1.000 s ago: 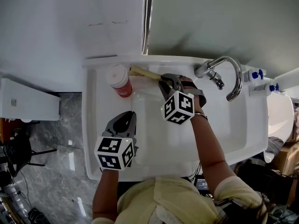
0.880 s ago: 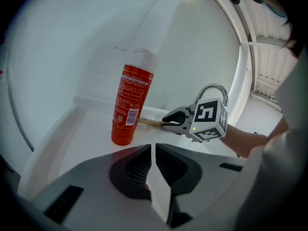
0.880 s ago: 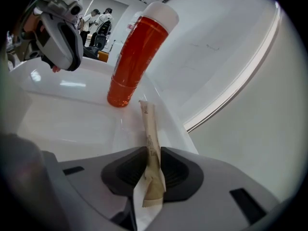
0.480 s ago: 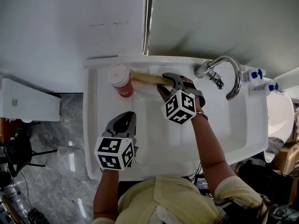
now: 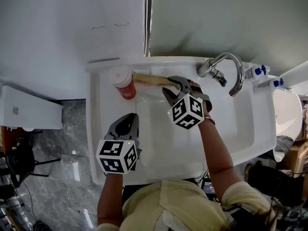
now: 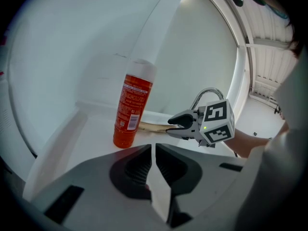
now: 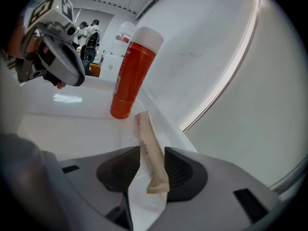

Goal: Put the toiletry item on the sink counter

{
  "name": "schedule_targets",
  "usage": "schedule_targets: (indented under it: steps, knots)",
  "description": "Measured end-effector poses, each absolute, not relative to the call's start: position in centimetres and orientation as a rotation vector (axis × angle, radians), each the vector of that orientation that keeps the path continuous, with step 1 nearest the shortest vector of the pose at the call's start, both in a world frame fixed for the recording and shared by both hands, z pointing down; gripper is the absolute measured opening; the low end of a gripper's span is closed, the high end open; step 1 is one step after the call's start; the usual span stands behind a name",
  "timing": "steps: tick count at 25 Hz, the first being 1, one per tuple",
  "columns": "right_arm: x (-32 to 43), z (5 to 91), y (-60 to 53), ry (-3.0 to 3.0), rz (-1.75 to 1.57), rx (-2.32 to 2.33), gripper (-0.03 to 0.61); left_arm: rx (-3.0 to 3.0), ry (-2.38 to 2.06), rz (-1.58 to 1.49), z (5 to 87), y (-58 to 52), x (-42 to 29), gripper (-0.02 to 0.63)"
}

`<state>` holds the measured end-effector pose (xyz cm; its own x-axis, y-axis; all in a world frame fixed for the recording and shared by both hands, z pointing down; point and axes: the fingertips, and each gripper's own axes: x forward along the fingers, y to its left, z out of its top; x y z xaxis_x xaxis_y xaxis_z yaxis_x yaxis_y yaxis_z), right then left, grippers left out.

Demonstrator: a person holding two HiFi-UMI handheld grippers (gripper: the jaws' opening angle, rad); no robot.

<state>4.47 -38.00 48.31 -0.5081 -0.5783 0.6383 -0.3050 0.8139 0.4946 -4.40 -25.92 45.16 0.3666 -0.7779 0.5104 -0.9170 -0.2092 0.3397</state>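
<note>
Though just parted, right gripper jaws astride sachet at counter back edge — left gripper closed.

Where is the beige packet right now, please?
Head view: the beige packet lies on the sink ledge right of the red bottle, between the right gripper's jaws, which have just been opening.

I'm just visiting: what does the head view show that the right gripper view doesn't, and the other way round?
Only the head view: the faucet, the whole sink, the grey floor.
Only the right gripper view: distant people in the background, and a close look at the right gripper, whose jaws have just been opening, with the tan packet lying between them.
Both: the red bottle, the packet beside it, and the left gripper.
</note>
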Motion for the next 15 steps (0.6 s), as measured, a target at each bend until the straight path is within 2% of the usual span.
schedule_targets:
  steps: [15]
  knots:
    - [7.4,45.8,-34.6,-2.203,-0.195,0.854,0.145,2.094,-1.426,0.276,43.6,-24.5,-4.3,0.052]
